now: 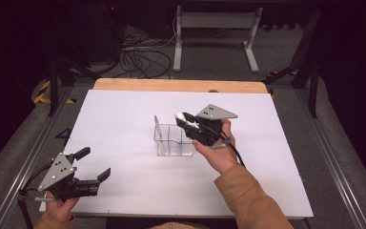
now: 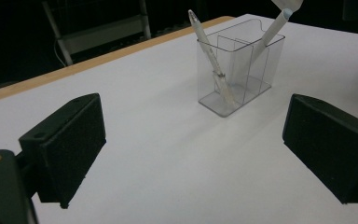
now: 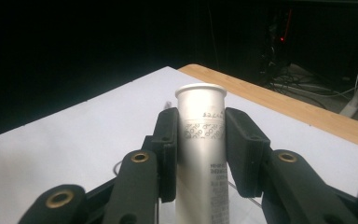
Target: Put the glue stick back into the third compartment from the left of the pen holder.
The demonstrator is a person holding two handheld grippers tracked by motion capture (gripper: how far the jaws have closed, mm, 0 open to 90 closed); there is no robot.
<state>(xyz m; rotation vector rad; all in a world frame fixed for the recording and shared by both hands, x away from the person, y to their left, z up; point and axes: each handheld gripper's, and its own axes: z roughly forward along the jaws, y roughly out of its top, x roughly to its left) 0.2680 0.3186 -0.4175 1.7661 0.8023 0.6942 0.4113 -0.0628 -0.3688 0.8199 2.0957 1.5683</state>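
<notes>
The counter (image 1: 124, 119) carries one thing near its middle: a clear compartmented holder (image 1: 173, 140), standing upright so that long items can lean in its cells. It sits well ahead of the left gripper's jaws and right under the right gripper's jaws.

The right gripper (image 1: 187, 120) hangs over the holder's right end, tilted down toward it. Its jaws are pinched on a white tube (image 3: 201, 154), one pad on each side of the body just below the capped end, which stands clear above the pads. Seen from the left gripper, the tube (image 2: 272, 28) slants down into a back cell, so the grip looks meant to steer it in, lower end first.

The left gripper (image 1: 94, 164) rests near the counter's front left corner, well apart from the holder, probably parked out of the way. Its jaws stand spread wide with nothing between them.

A white pen (image 2: 210, 58) already leans in the holder's near cell, tip down.
</notes>
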